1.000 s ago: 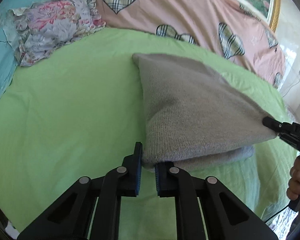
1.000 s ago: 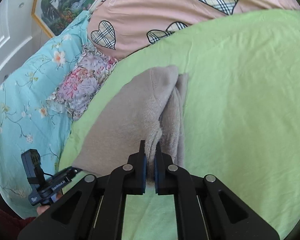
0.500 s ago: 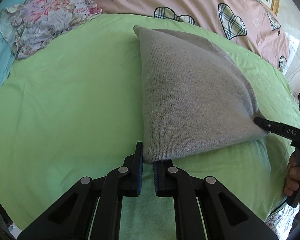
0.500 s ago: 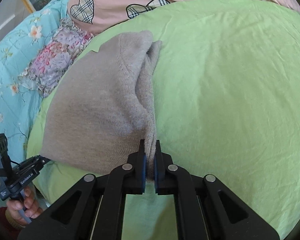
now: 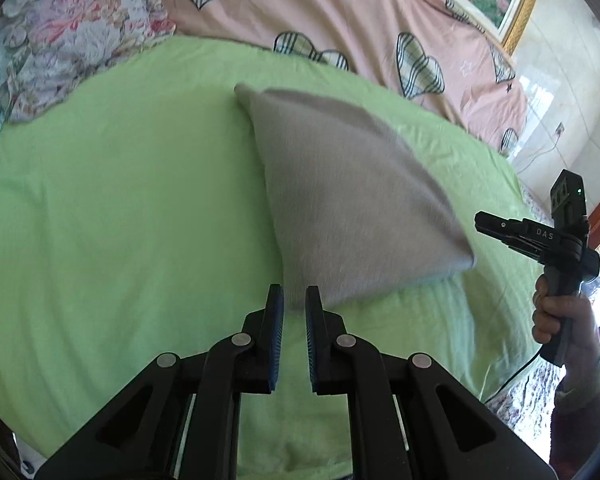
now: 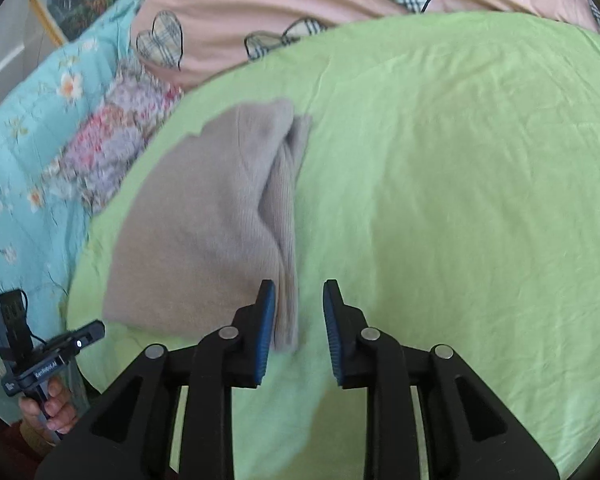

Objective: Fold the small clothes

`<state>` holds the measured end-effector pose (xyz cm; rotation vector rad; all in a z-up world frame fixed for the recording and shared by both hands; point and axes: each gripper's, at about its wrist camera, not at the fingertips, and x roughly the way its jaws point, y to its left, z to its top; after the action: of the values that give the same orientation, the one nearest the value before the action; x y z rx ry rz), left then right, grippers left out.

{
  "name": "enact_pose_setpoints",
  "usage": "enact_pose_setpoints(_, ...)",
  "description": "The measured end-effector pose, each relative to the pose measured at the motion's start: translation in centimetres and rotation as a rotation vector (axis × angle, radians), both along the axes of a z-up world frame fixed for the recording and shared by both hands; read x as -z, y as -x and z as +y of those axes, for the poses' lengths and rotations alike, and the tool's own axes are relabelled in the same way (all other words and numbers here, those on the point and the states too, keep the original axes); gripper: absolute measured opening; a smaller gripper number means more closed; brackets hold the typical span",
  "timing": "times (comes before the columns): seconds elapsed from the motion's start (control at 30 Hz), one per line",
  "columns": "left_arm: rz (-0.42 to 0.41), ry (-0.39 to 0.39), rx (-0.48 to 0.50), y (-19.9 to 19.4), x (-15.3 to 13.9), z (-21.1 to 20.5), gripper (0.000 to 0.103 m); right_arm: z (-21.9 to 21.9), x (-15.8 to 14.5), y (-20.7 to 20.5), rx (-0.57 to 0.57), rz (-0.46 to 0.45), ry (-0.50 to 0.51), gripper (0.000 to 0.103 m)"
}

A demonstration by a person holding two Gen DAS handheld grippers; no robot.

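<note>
A grey-beige knit garment (image 5: pixel 348 200) lies folded on the green sheet (image 5: pixel 120 220); it also shows in the right wrist view (image 6: pixel 204 232). My left gripper (image 5: pixel 294 300) sits at its near corner, jaws slightly apart, and the cloth edge lies free between them. My right gripper (image 6: pixel 299 298) is open, its left finger beside the garment's ribbed edge, holding nothing. The right gripper also shows in the left wrist view (image 5: pixel 480 224), clear of the garment's right corner. The left gripper shows in the right wrist view (image 6: pixel 96 330).
A pink duvet with plaid hearts (image 5: pixel 340 12) lies behind the sheet. A floral pillow (image 5: pixel 60 52) and a turquoise flowered cover (image 6: pixel 20 152) lie to the left. The bed edge (image 5: pixel 512 396) drops off at the right.
Both grippers have let go of the garment and pulled back a little. The garment now lies flat on the sheet. The right jaws opened wide, the left only slightly.
</note>
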<state>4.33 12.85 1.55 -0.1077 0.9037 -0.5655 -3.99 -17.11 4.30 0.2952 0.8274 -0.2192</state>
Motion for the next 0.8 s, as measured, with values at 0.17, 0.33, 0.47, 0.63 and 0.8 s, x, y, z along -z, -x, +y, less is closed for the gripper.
enact_pose_setpoints(0.17,-0.022,0.080,0.015,-2.6,-1.7,-1.4,0.010,-0.5,-1.1,-4.4,-0.029,-0.075,-0.043,0.038)
enact_pose_setpoints(0.33,-0.001,0.076,0.067,-3.8,-0.7,-3.9,0.011,-1.9,1.1,-8.7,-0.043,-0.031,-0.144,0.038)
enact_pose_setpoints(0.47,0.019,0.070,0.089,-4.1,0.0,-5.1,0.011,-2.4,2.5,-10.0,-0.055,0.004,-0.193,0.013)
enact_pose_setpoints(0.63,0.020,0.035,0.153,-4.3,0.9,-6.5,0.017,-1.9,1.0,-9.3,-0.080,-0.035,-0.093,0.012)
enact_pose_setpoints(0.8,0.105,0.021,0.148,-4.9,4.7,-6.6,0.009,-3.5,4.7,-9.8,-0.046,0.021,-0.079,0.012)
